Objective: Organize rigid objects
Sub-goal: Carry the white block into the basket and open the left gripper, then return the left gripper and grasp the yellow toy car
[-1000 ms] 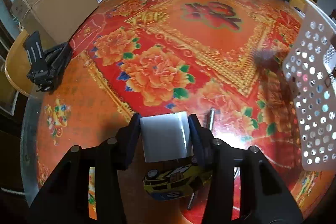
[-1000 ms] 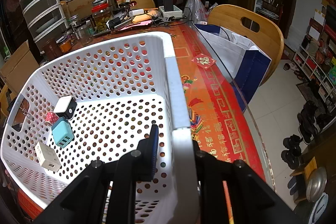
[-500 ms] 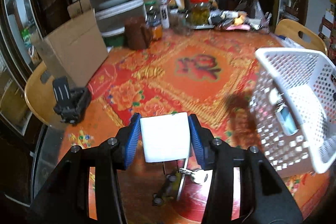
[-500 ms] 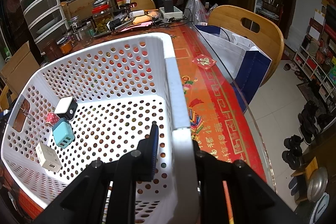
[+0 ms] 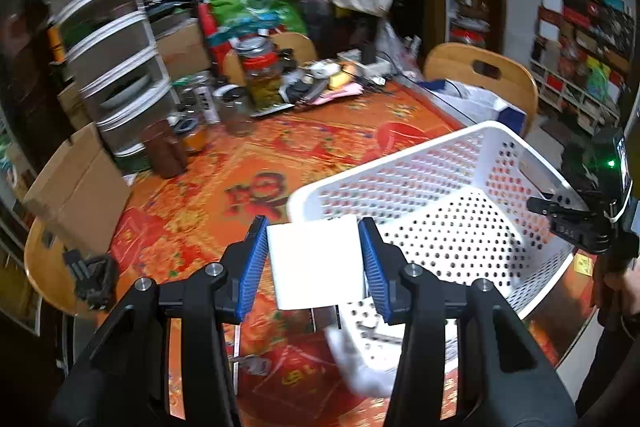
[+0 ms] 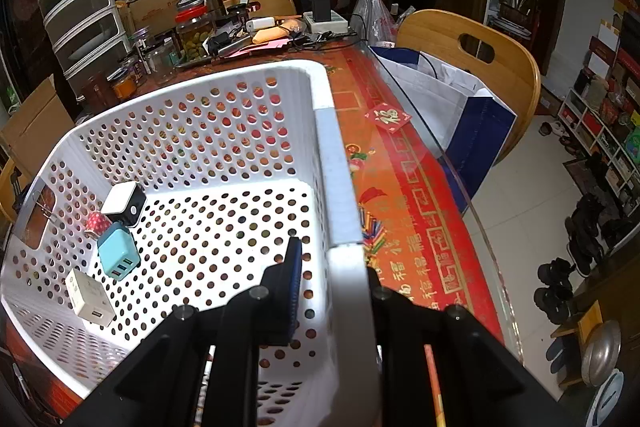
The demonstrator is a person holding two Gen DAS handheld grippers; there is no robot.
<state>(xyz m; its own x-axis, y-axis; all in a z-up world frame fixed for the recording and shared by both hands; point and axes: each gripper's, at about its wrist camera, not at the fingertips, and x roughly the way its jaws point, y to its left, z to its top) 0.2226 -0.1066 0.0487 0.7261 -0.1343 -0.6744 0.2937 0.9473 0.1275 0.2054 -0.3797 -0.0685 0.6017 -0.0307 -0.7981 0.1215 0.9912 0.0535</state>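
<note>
Cluttered home dining room, wooden chairs (image 6: 472, 59), pickle jars (image 6: 194, 31), shoe rack (image 6: 600, 131)

left tongs (image 5: 312, 261): black arms | blue ribbed pads (silver screws)

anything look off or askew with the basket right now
Yes: the white basket sits tilted, its right wall raised where the right gripper clamps the rim. The chargers have gathered at its low left end. The left gripper holds a white block by the basket's edge.
</note>
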